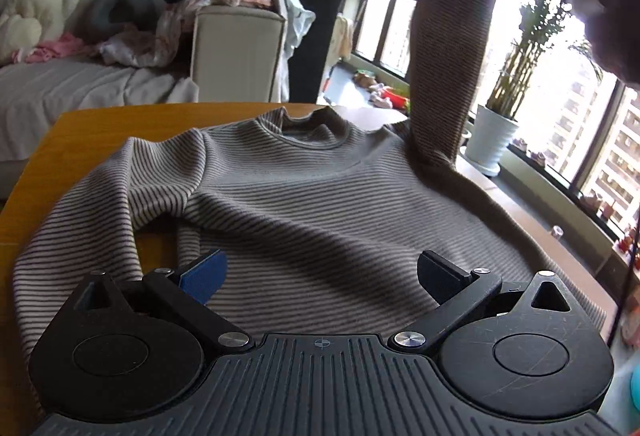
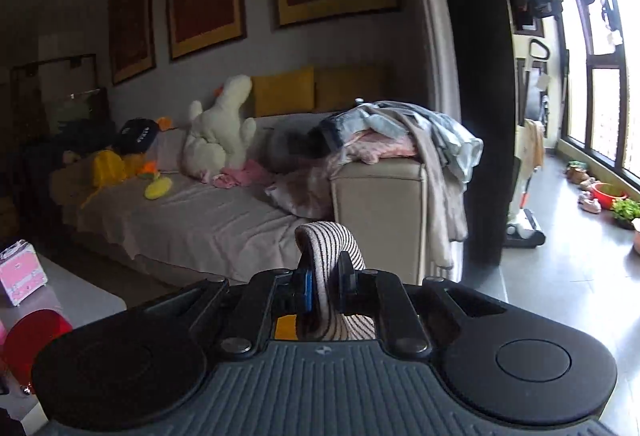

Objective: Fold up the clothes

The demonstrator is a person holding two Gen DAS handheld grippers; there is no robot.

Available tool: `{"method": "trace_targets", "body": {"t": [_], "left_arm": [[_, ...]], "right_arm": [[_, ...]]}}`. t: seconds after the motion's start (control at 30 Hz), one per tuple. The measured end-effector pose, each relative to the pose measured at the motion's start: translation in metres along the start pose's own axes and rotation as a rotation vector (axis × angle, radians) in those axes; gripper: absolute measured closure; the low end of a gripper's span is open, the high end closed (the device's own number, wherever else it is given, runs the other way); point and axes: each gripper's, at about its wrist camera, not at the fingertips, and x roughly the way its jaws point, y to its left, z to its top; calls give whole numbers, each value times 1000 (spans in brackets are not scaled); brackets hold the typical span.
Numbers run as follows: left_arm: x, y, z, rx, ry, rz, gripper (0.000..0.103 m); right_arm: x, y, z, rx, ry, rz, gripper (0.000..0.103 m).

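The right gripper (image 2: 325, 282) has its jaws pinched tight on the cuff of the grey-and-brown striped knit sweater (image 1: 320, 204), a loop of striped fabric bulging up between the pads. From the left wrist view that sleeve (image 1: 452, 48) rises like a column toward one o'clock, its top cut off by the frame edge and a dark blur, so the grip itself is hidden there. The left gripper (image 1: 320, 272) hovers with its jaws spread wide over the sweater's lower body, holding nothing; whether the pads brush the cloth I cannot tell.

The sweater lies face up on the orange wooden table (image 1: 100, 132), neckline at twelve o'clock, the other sleeve curled round at nine o'clock.

Further out, at eleven o'clock, a beige fabric laundry box (image 1: 240, 48) stands heaped with pink, pale blue and dark garments spilling over its rim; single pieces are hard to pick out. Beside it is a sofa draped in a grey sheet (image 2: 192, 220), with a white plush duck (image 2: 224, 128). At two o'clock, a white pot with a tall green plant (image 1: 492, 144) stands against glaring windows.
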Motion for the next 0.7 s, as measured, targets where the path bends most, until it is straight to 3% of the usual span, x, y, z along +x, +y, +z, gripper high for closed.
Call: {"method": "trace_targets", "body": {"t": [0.1,0.27,0.4,0.53,0.7], "left_arm": [[-14,-1,-5,38,4,20,0],[-25,16,-3,-19,20,45,0],[-25,28,-3,-47,33,59,0],[-31,36,-5,-39,39,76,0],[-48,64,9,-114,-11,132,0]], "right_arm": [[35,28,-9,-23,44,62,92],[65,46,-35,8,106,113,87],[67,51,-42,13,96,125,60],[53,57,-51,-46,97,107,60],[37,80,-100,-127,235,168,60]]}}
